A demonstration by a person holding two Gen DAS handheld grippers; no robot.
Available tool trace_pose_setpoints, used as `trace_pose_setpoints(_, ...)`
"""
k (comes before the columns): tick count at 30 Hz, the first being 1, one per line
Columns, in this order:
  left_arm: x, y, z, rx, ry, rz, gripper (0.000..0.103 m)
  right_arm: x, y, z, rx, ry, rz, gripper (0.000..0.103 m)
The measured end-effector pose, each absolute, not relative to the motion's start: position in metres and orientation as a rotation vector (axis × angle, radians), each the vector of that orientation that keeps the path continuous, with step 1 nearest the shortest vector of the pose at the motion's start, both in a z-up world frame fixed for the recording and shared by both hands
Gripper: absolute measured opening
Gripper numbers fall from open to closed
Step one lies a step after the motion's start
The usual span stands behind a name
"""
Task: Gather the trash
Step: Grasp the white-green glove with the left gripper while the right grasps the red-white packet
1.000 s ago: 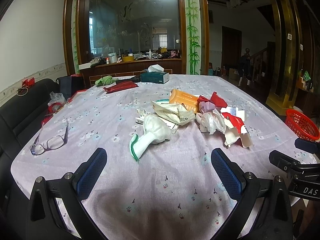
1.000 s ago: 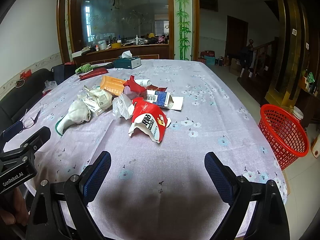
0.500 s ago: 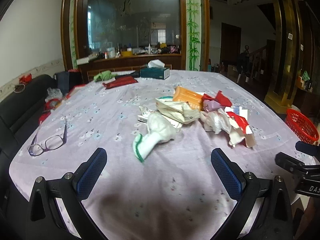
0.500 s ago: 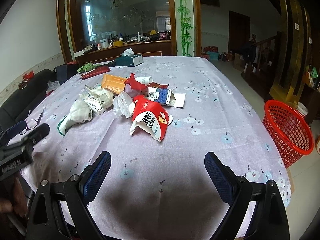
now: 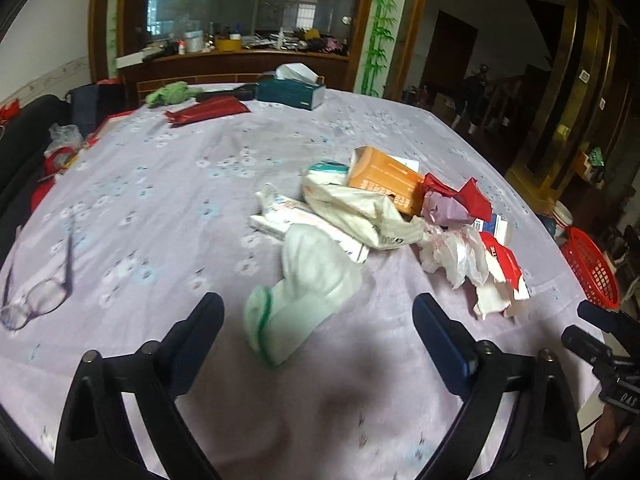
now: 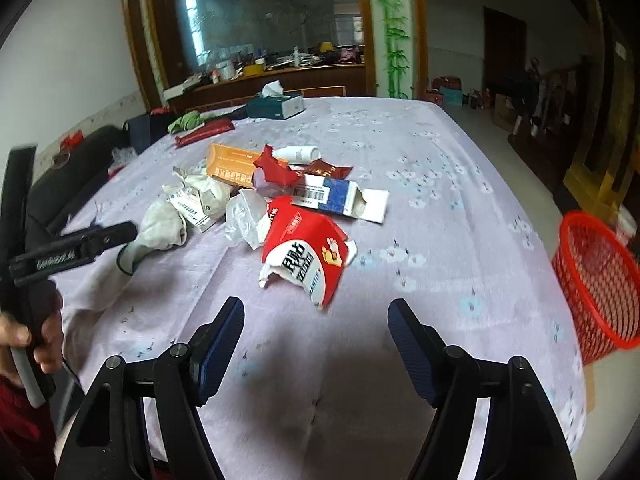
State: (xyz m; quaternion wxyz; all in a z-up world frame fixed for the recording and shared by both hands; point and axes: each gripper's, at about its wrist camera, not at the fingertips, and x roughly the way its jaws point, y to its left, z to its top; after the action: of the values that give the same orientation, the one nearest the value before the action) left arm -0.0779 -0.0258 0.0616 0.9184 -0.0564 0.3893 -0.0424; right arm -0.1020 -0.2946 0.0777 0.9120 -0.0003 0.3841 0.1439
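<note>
A heap of trash lies mid-table: a crumpled white mask [image 5: 308,284] nearest my left gripper [image 5: 318,324], an orange box [image 5: 384,178], a white bag [image 5: 360,208], clear plastic wrap [image 5: 452,252]. My left gripper is open and empty, its fingers on either side of the mask's near end, slightly short of it. In the right wrist view a torn red carton [image 6: 308,252] lies just ahead of my right gripper [image 6: 316,320], which is open and empty. Behind the carton are a blue-and-white box [image 6: 332,196] and the orange box [image 6: 232,164]. A red mesh basket [image 6: 600,284] stands on the floor to the right.
Glasses [image 5: 36,292] lie at the table's left edge. A tissue box [image 5: 290,92], red pouch [image 5: 208,114] and green cloth [image 5: 168,94] sit at the far end. A small white bottle [image 6: 298,154] lies behind the heap. A black sofa [image 6: 80,168] runs along the left side.
Both grippers have moved forward and down toward the heap. The mask now sits close between the left fingers; the red carton is nearer the right fingers. Nothing was grasped.
</note>
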Motion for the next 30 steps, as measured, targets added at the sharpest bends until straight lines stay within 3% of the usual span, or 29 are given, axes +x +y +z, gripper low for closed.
trace_pose_setpoints(2, -0.066, -0.028, 0.056, -0.106, 0.822, -0.074, 0.09, -0.096, -0.285, 0.076, -0.051, 0.801, 0.306, 0.079)
trace_pose_setpoints(7, -0.043, -0.023, 0.039, -0.111, 0.892, -0.048, 0.052, -0.078, -0.262, 0.063, -0.191, 0.82, 0.298, 0.071)
trace_pose_setpoints(9, -0.04, -0.019, 0.034, -0.126, 0.901, -0.057, 0.045, -0.072, -0.26, 0.059, -0.194, 0.831, 0.299, 0.066)
trace_pose_setpoints(10, -0.039, -0.018, 0.033, -0.13, 0.899, -0.062, 0.035, -0.07, -0.26, 0.058, -0.191, 0.831, 0.297, 0.065)
trace_pose_setpoints(12, -0.038, -0.016, 0.032, -0.136, 0.9, -0.073, 0.025, -0.063, -0.26, 0.056, -0.188, 0.839, 0.287, 0.064)
trace_pose_setpoints(14, -0.039, -0.015, 0.032, -0.136, 0.893, -0.077, 0.023, -0.06, -0.26, 0.054, -0.177, 0.849, 0.283, 0.039)
trace_pose_setpoints(17, -0.041, -0.015, 0.033, -0.15, 0.888, -0.085, 0.021, -0.056, -0.265, 0.05, -0.142, 0.868, 0.286, 0.016)
trace_pose_setpoints(23, -0.049, -0.015, 0.037, -0.15, 0.858, -0.096, 0.018, -0.058, -0.281, 0.055, -0.033, 0.845, 0.277, 0.001)
trace_pose_setpoints(30, -0.072, -0.024, 0.057, -0.146, 0.79, -0.132, 0.017, -0.071, -0.304, 0.068, 0.069, 0.797, 0.268, 0.001)
